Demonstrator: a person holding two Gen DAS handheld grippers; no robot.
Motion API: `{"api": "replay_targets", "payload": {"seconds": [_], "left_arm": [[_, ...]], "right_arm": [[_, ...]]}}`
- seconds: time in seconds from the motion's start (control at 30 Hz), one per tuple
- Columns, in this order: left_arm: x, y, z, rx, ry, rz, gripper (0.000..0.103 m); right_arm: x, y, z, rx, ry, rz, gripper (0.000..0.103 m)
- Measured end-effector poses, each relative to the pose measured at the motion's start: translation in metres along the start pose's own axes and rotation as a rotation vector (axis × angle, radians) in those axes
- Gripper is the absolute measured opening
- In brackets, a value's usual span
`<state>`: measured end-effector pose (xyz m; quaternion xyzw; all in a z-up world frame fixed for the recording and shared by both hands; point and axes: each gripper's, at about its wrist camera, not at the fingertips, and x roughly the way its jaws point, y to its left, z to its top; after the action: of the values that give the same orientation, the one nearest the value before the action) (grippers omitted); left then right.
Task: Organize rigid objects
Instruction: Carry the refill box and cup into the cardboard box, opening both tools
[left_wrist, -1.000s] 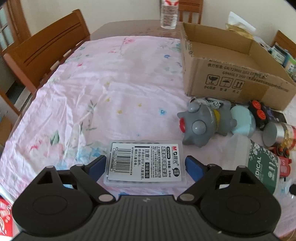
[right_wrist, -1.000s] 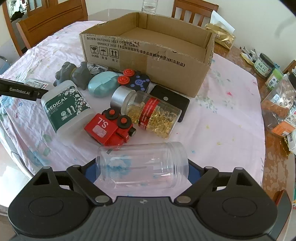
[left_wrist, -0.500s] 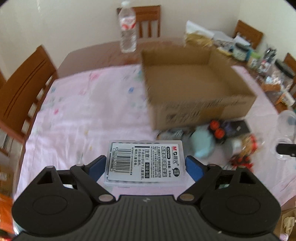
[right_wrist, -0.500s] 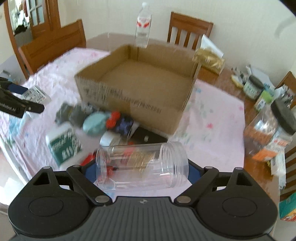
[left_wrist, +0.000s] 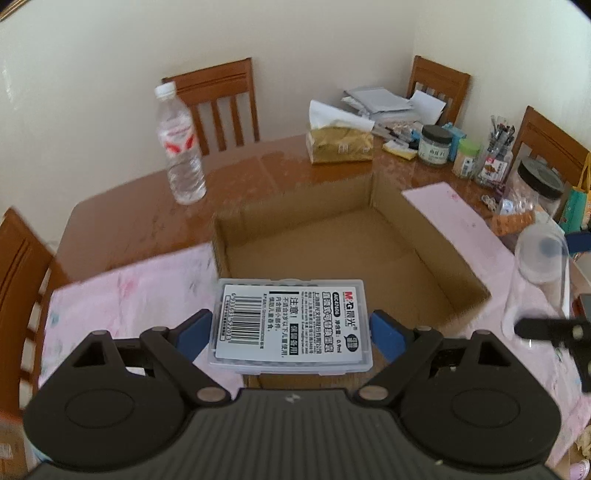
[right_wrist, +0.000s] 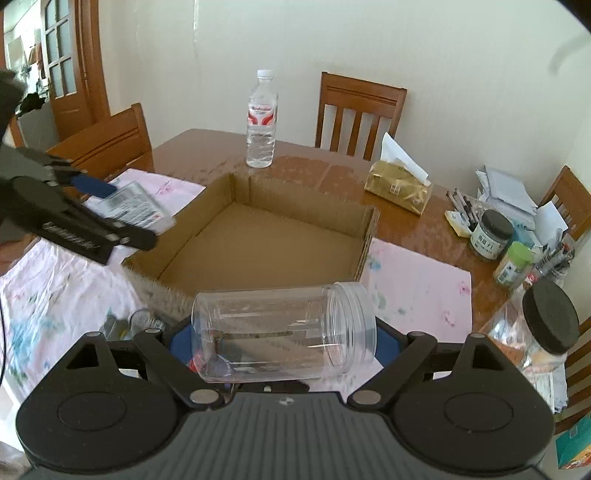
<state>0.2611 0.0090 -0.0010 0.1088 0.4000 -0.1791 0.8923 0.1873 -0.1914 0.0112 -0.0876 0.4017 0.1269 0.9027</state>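
Carrying is the step now. The left claw (left_wrist: 290, 332) squeezes a flat plastic case (left_wrist: 291, 321) with a label, up in the air at the near edge of the cardboard box (left_wrist: 424, 229). The right claw (right_wrist: 284, 336) squeezes a clear jar (right_wrist: 284, 328) lying on its side, also near the box's front wall. The box on the counter (left_wrist: 147, 218) looks empty. Next, I think, each claw must go over the box, dip low, and let go softly.
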Motion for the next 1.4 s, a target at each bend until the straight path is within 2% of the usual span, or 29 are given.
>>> {"api": "replay_targets", "payload": {"seconds": [0.27, 0.4, 0.5, 0.77, 1.03, 1.07, 1.1, 1.17, 1.4], "left_arm": [[0.055, 0.020, 0.037, 0.004, -0.009, -0.016, 0.091], [0.072, 0.029, 0.046, 0.002, -0.050, -0.018, 0.097], [0.076, 0.035, 0.047, 0.005, -0.062, 0.001, 0.097], [0.051, 0.062, 0.022, -0.071, -0.091, -0.009, 0.099], [0.031, 0.087, -0.011, -0.154, -0.072, 0.033, 0.099], [0.030, 0.089, -0.015, -0.166, -0.067, 0.036, 0.099], [0.029, 0.091, -0.019, -0.178, -0.063, 0.040, 0.099], [0.027, 0.094, -0.026, -0.195, -0.057, 0.047, 0.099], [0.019, 0.090, -0.044, -0.213, -0.041, 0.068, 0.099]], "right_arm": [[0.018, -0.001, 0.015, 0.020, 0.037, -0.050, 0.094], [0.029, -0.003, 0.024, 0.034, 0.056, -0.069, 0.094], [0.039, -0.002, 0.031, 0.039, 0.068, -0.079, 0.094], [0.066, 0.004, 0.057, 0.017, 0.088, -0.085, 0.094], [0.106, 0.007, 0.097, 0.005, 0.080, -0.080, 0.094], [0.111, 0.007, 0.101, 0.009, 0.067, -0.092, 0.095], [0.116, 0.006, 0.106, 0.012, 0.053, -0.113, 0.102], [0.121, 0.006, 0.112, 0.016, 0.045, -0.139, 0.103], [0.110, 0.013, 0.100, 0.038, 0.053, -0.130, 0.103]]}}
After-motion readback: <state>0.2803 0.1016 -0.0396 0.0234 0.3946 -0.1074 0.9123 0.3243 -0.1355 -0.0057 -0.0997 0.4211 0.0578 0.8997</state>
